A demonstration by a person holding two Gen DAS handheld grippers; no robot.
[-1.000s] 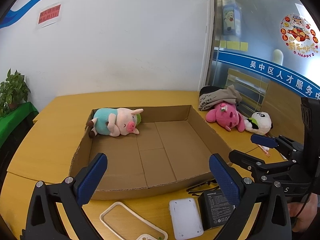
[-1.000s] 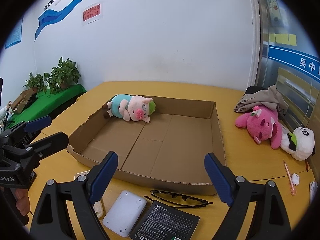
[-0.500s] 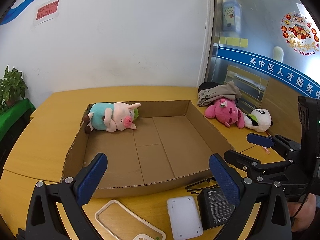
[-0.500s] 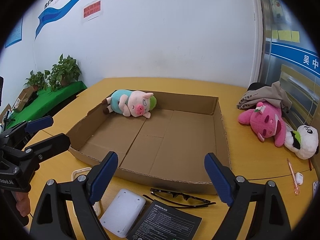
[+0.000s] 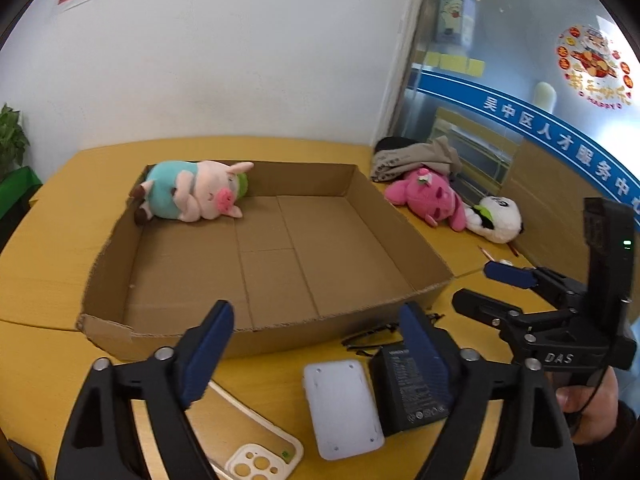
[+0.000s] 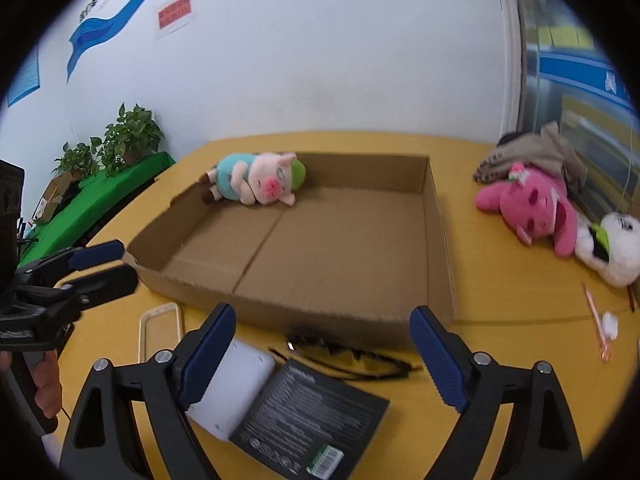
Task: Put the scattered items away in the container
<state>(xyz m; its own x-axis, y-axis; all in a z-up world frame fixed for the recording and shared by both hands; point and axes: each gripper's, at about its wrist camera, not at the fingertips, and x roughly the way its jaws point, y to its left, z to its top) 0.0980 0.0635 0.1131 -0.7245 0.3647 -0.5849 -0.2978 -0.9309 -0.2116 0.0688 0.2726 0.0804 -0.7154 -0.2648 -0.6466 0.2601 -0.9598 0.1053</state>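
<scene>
A shallow cardboard box (image 5: 256, 326) (image 6: 320, 314) lies on the yellow table with a pig plush in a teal shirt (image 5: 192, 196) (image 6: 256, 178) in its far left corner. My left gripper (image 5: 316, 348) is open and empty above a white pad (image 5: 340, 408), a black box (image 5: 412, 388) and a cream phone case (image 5: 256, 440). My right gripper (image 6: 320, 352) is open and empty above the black box (image 6: 312, 420), the white pad (image 6: 232, 392) and black glasses (image 6: 348, 356).
A pink plush (image 5: 428, 196) (image 6: 536, 204), a panda plush (image 5: 496, 220) (image 6: 612, 248) and bundled clothing (image 5: 412, 156) lie right of the box. A pen (image 6: 596, 320) and a small white item (image 6: 610, 322) lie near the right edge. Potted plants (image 6: 128, 136) stand at left.
Both grippers have tilted down and moved closer to the items in front of the box. The left jaws stand somewhat narrower than before. Nothing was picked up.
</scene>
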